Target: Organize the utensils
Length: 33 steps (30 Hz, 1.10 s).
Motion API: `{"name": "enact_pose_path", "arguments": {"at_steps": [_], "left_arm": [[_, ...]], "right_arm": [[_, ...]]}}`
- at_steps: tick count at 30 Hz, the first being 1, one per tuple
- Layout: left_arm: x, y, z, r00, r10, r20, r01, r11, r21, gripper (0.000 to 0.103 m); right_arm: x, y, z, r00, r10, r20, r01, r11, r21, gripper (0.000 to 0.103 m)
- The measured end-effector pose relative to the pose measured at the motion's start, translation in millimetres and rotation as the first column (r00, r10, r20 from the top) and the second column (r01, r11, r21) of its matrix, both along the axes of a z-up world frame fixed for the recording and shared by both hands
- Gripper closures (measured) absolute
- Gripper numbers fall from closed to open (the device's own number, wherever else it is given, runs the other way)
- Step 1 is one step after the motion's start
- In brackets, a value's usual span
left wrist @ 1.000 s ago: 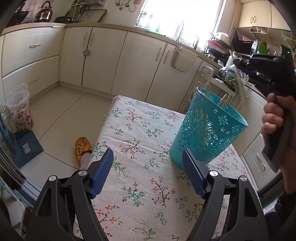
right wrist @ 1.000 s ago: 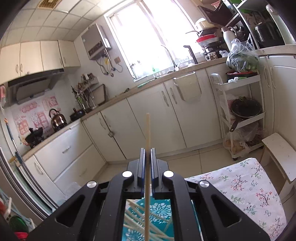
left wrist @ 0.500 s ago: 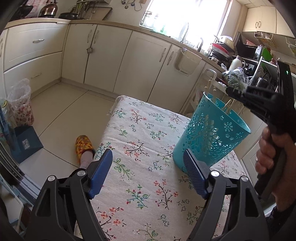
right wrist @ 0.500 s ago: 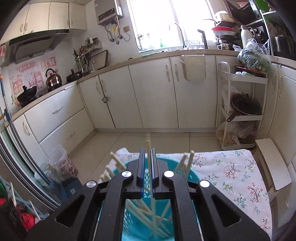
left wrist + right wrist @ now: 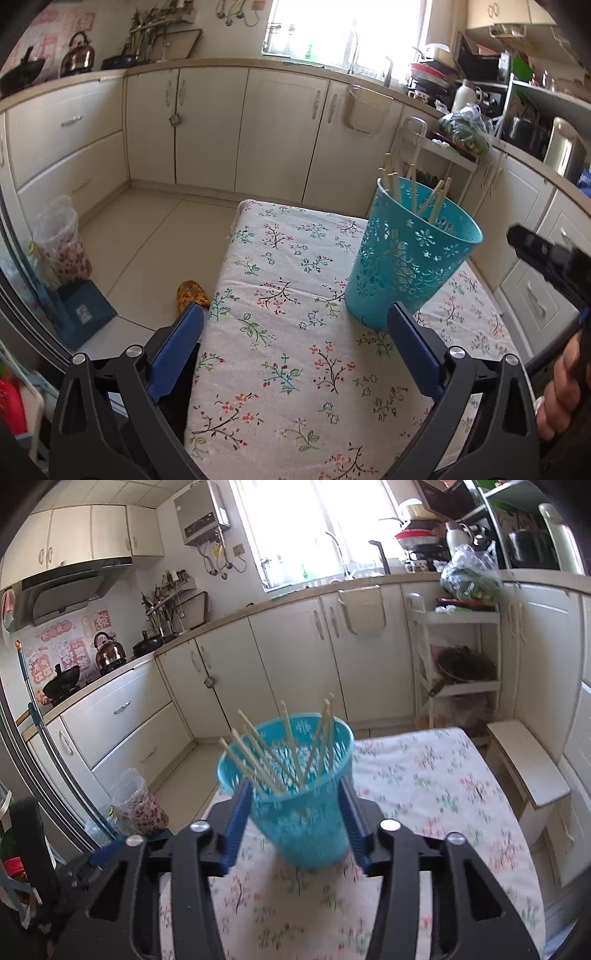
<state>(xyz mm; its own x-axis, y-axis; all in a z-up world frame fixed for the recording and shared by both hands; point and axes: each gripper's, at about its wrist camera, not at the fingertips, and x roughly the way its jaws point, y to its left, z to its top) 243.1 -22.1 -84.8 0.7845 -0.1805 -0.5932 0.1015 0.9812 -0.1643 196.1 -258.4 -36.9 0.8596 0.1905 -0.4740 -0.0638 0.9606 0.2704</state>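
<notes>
Turquoise basket [image 5: 410, 258] upright on the floral bench [image 5: 295, 332], wooden chopsticks [image 5: 280, 746] fanned inside. Left gripper [image 5: 295, 347] empty, jaws opening to full width, just short of the basket's base. Right gripper [image 5: 291, 816] empty too, jaws opening, nothing pinched. Best backed off slowly, clear of the protruding sticks, to avoid tipping the light basket.

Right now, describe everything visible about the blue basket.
The basket is turquoise plastic, tapering to a narrower base, its wall pierced with flower cut-outs. It stands on the floral cloth and appears tilted in the left view. Several wooden chopsticks lean inside, tips above the rim. Neither hand-held gripper visibly touches it.
</notes>
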Motion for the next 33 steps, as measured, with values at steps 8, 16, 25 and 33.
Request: {"name": "enact_pose_path", "arguments": {"at_steps": [8, 16, 25, 33], "left_arm": [[-37, -11, 33, 1.0, -0.005, 0.029, 0.001, 0.992, 0.127, 0.008], [-77, -8, 65, 0.999, -0.017, 0.042, 0.01, 0.988, 0.151, 0.008], [-119, 1, 96, 0.998, -0.049, 0.049, 0.038, 0.979, 0.198, 0.008], [-164, 13, 120, 0.997, -0.024, 0.079, 0.008, 0.981, 0.193, 0.008]], "right_arm": [[-48, -2, -8, 0.996, -0.054, -0.075, 0.057, 0.997, 0.043, 0.032], [-74, 12, 8, 0.996, -0.049, -0.07, 0.05, 0.999, 0.001, 0.024], [-115, 30, 38, 0.999, -0.04, -0.004, 0.039, 0.999, -0.034, 0.014], [-168, 44, 59, 0.998, -0.043, 0.041, 0.044, 0.999, -0.02, 0.01]]}}
